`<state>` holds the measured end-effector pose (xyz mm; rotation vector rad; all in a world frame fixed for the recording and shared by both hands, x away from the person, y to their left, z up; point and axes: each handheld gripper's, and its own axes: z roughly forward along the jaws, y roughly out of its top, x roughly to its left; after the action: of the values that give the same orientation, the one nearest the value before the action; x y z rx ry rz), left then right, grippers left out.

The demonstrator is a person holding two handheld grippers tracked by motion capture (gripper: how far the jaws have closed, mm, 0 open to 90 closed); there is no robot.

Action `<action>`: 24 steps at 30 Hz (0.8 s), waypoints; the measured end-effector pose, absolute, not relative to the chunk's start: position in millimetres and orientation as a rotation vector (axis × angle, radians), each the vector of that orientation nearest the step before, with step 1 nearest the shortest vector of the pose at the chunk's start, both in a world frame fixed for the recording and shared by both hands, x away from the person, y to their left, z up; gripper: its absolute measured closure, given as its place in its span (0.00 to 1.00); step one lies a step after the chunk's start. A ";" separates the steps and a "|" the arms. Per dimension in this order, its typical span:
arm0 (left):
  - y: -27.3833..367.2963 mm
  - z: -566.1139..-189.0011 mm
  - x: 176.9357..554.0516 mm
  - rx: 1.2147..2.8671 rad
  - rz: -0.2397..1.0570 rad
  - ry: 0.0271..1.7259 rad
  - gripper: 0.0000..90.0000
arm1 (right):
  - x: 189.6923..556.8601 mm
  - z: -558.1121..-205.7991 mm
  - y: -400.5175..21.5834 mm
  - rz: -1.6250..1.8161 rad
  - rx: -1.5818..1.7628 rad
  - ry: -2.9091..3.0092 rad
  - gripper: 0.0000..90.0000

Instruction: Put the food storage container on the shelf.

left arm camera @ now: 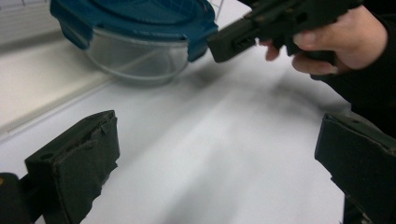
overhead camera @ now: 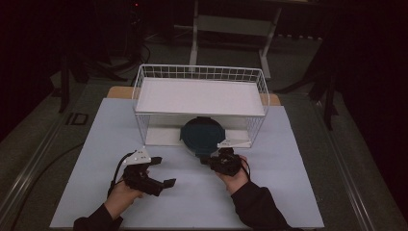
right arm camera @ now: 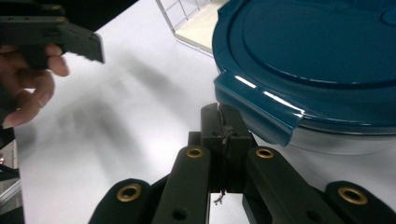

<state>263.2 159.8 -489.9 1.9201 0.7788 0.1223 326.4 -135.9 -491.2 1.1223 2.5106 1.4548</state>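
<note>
A round clear container with a dark teal lid (overhead camera: 202,134) stands at the front of the wire rack's lower level, partly out on the table. In the right gripper view its lid (right arm camera: 322,51) has a latch tab (right arm camera: 259,109) hanging just over my right gripper (right arm camera: 225,127). That gripper is shut, with nothing visible between the jaws. The right gripper (overhead camera: 206,159) sits at the container's near edge. My left gripper (overhead camera: 163,171) is held open over bare table, to the left of the container. Its jaws stand wide apart (left arm camera: 219,154), facing the container (left arm camera: 135,51) and the right gripper (left arm camera: 275,23).
A white wire rack (overhead camera: 139,91) with a flat white shelf (overhead camera: 199,96) stands at the back middle of the pale table (overhead camera: 288,192). A table-leg frame (overhead camera: 195,33) and dark floor lie beyond. Bare table surface lies on both sides of the hands.
</note>
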 end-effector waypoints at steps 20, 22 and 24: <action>167.5 -502.9 237.6 1.967 0.182 0.758 0.00 | 349.9 -495.1 -134.6 1.419 1.132 2.473 1.00; 168.3 -503.2 235.9 1.966 0.179 0.750 0.00 | 353.5 -494.7 -134.6 1.421 1.142 2.464 1.00; 168.7 -503.1 234.2 1.971 0.188 0.741 0.00 | 357.3 -493.9 -133.7 1.413 1.146 2.458 1.00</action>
<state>234.2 168.7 -503.1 1.9714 0.7406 0.1881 357.3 -133.7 -493.9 1.1461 2.4576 1.4128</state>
